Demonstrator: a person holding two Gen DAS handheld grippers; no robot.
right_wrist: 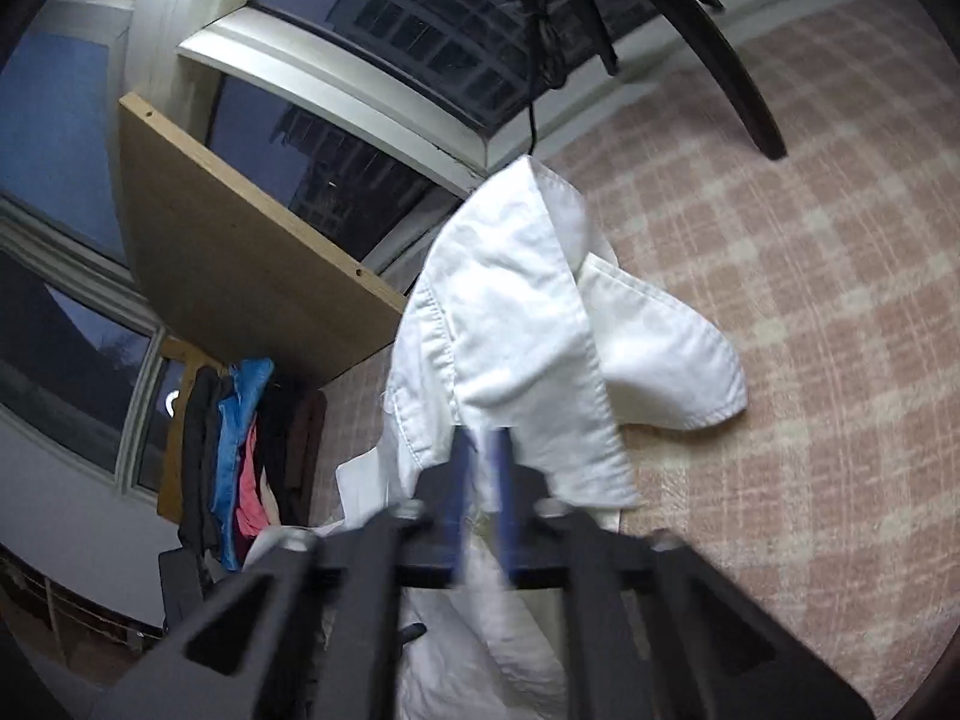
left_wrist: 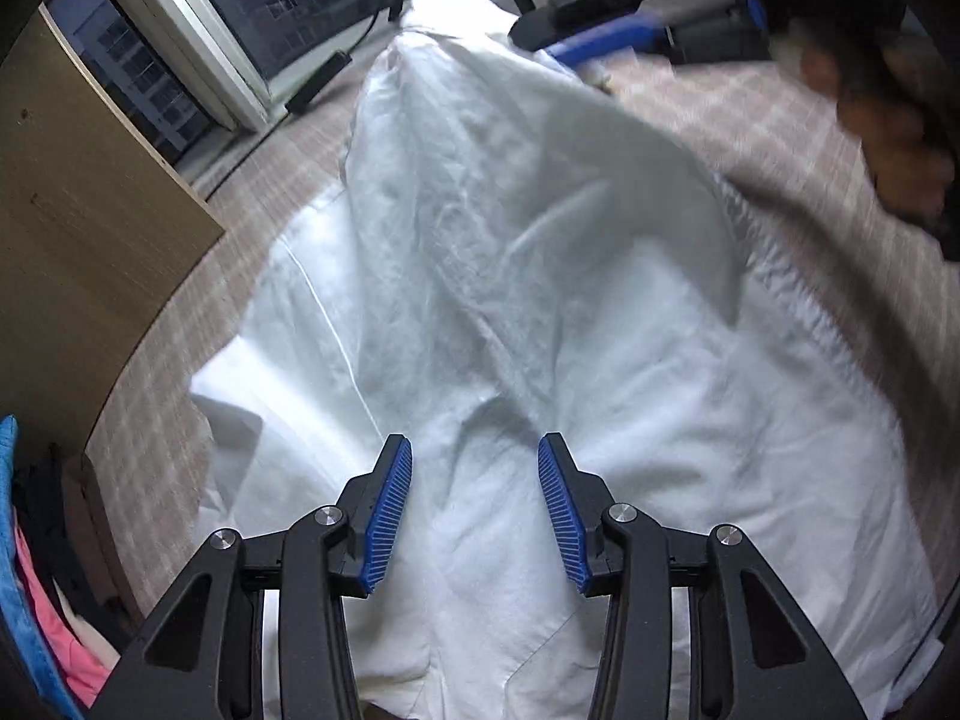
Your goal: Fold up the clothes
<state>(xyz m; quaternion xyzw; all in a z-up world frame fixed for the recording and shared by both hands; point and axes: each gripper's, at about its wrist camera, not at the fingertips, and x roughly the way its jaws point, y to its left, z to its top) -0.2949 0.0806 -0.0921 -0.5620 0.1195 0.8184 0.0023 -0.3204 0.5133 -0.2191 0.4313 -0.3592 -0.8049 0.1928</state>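
**White shirt lifted at one end over checked cloth**

Pink-and-cream checked cloth (right_wrist: 810,300) is covering the work surface in both views. Behind it, a window (right_wrist: 372,90) is showing dark buildings outside, and a tan board (right_wrist: 240,264) is leaning beside the frame. Hanging clothes (right_wrist: 240,456) in black, blue and pink are showing below the board in the right wrist view and at the lower left edge of the left wrist view.

The shirt (left_wrist: 510,300), white and wrinkled, is lying spread across the cloth in the left wrist view, with its far end rising toward the upper centre of the frame.

The left gripper (left_wrist: 474,450) is hovering over the near part of the shirt. Its jaws are standing wide apart, and the blue pads (left_wrist: 390,516) are holding nothing; whether their tips are touching the fabric cannot be told.

The right gripper (right_wrist: 483,450) is appearing blurred in its own view. Its jaws are standing narrow and are pinching a fold of the shirt (right_wrist: 510,324), which is hanging in front of the fingers with a stitched edge showing. One loose flap is drooping to the right and resting on the checked cloth. In the left wrist view, the right gripper (left_wrist: 600,51) is appearing at the upper right, at the raised end of the shirt, with the person's hand (left_wrist: 888,120) blurred beside it.
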